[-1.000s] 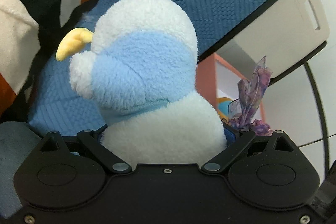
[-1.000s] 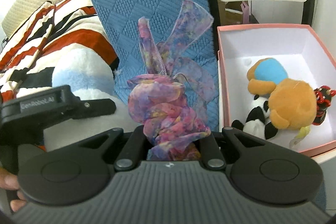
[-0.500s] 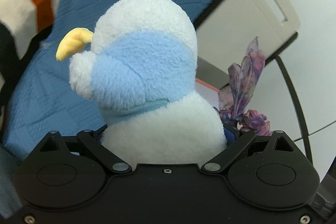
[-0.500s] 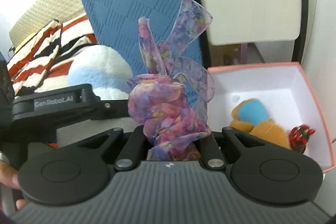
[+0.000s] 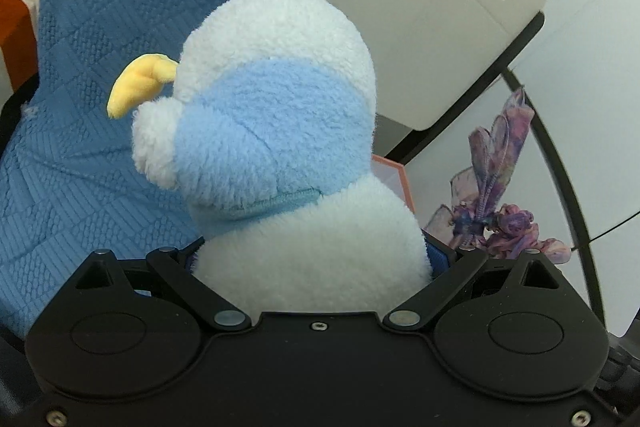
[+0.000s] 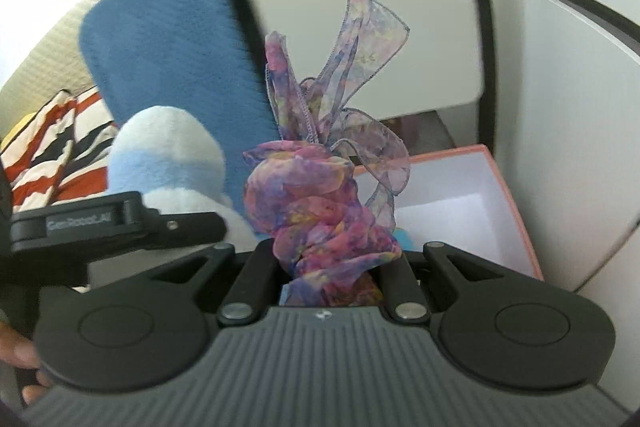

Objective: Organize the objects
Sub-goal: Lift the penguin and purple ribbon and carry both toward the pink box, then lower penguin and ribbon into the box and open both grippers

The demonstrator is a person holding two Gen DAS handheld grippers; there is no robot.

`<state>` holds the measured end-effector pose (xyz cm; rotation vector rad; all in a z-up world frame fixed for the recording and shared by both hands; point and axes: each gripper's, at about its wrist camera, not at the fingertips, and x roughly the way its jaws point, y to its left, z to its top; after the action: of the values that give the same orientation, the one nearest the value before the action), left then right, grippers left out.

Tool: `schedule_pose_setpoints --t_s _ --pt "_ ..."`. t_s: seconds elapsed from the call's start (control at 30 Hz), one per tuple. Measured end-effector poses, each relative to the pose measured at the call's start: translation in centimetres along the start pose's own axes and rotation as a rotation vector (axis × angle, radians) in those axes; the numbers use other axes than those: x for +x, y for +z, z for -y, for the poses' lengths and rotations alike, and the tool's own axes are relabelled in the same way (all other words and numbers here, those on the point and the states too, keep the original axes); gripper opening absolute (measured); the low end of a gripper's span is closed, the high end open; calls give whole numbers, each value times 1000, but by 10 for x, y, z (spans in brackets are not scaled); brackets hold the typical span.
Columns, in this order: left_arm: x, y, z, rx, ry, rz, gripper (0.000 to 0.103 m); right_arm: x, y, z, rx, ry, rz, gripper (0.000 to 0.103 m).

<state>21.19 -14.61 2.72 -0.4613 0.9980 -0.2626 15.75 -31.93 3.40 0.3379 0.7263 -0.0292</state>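
Note:
My left gripper (image 5: 312,259) is shut on a white and light-blue plush penguin (image 5: 276,147) with a yellow beak, held upright and filling the left wrist view. My right gripper (image 6: 328,267) is shut on a crumpled purple-pink floral scarf (image 6: 320,203), whose loose ends stand up. The scarf also shows in the left wrist view (image 5: 496,195) at the right. The penguin (image 6: 168,163) and the left gripper show at the left of the right wrist view. A pink box (image 6: 500,195) with a white inside lies below and right of the scarf; its contents are mostly hidden.
A blue quilted cushion (image 5: 120,47) leans behind the penguin. A white chair back (image 6: 360,7) with a black frame stands behind the box. A striped red, black and white blanket (image 6: 52,139) lies at the left.
Both grippers have lifted and tilted upward with their loads. The pink box has dropped lower in the right wrist view and the plush toys inside it are now hidden behind the scarf and gripper.

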Motion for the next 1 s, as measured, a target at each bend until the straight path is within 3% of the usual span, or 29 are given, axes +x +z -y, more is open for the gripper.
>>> schedule_pose_setpoints --t_s 0.3,0.57,0.73,1.0 --pt "60 -5 17 24 56 -59 95 46 -10 56 44 -44 -77 14" --pt "114 -17 18 35 91 -129 95 101 -14 84 64 -62 -143 14" --pt "137 -18 17 32 85 -163 95 134 -19 96 65 -64 -189 14" --pt "153 -24 0 62 92 -191 96 152 -25 102 69 -76 -220 15"
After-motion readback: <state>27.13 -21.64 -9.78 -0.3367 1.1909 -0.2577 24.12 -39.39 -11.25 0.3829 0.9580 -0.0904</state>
